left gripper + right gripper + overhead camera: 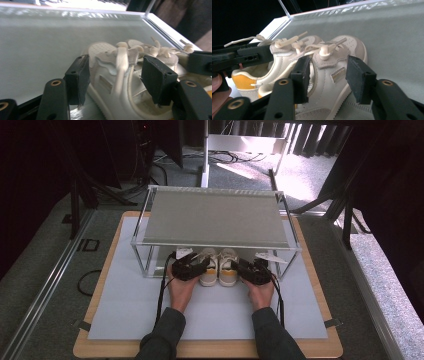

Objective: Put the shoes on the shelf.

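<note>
Dark grey sleeves, black left gripper and right gripper with brass-ringed screw holes, trailing black cables.

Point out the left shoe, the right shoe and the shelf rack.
left shoe (pixel 117 82), left gripper view, on its side panel.
right shoe (pixel 332 82), right gripper view, on its side panel.
shelf rack (pixel 215 217), high view, on its top panel.

1. Clear-framed shelf rack with grey top panel, standing on the mat, above and beyond the jaws.
2. Pale grey mat under the jaws.
3. Wooden tabletop, edging the mat.
4. White stand on carpet, far beyond the jaws.
</note>
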Motion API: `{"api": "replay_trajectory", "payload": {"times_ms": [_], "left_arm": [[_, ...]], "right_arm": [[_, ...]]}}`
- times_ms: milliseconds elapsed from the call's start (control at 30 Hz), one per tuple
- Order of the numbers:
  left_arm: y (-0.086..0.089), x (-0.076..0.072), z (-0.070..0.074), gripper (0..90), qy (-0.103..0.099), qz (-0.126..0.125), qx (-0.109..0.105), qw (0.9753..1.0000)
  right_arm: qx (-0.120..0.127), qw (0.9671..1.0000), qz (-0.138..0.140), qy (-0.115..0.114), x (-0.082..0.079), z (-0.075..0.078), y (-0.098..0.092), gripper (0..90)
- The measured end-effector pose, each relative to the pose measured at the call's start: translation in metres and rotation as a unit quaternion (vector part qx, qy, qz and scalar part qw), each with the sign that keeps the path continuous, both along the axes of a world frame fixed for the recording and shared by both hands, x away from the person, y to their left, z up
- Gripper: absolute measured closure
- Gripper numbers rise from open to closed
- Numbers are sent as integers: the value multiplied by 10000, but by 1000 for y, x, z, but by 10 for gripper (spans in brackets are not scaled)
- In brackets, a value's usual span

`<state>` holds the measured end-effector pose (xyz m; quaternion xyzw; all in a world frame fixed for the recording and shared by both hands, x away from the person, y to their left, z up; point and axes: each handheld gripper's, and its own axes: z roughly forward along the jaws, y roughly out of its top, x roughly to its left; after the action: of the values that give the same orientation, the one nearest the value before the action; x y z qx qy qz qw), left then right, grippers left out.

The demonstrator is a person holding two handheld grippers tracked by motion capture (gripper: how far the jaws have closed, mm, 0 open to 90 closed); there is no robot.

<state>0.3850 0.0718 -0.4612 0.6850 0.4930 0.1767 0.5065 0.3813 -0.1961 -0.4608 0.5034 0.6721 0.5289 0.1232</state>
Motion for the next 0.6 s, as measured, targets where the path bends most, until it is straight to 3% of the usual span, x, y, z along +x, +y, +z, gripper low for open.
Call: {"api": "replay_trajectory", "payload": {"times_ms": [67, 267, 367, 467, 600], "left_arm": [[3, -2, 1, 388, -22, 0, -23, 10000], [6, -15, 8, 381, -183, -56, -202, 9996], [8, -22, 12, 357, -336, -263, -270, 9987], [6, -30, 15, 325, -424, -379, -260, 9980], [4, -36, 16, 296, -471, -510, -96, 9975]], "right_arm": [[8, 9999, 34, -161, -1, 2, -2, 498], [108, 9997, 146, -183, -13, 8, -2, 433], [124, 9986, 362, -354, -21, 12, -1, 397], [-90, 9975, 530, -464, -28, 16, 2, 353], [-336, 9962, 592, -534, -35, 18, 6, 302]]}}
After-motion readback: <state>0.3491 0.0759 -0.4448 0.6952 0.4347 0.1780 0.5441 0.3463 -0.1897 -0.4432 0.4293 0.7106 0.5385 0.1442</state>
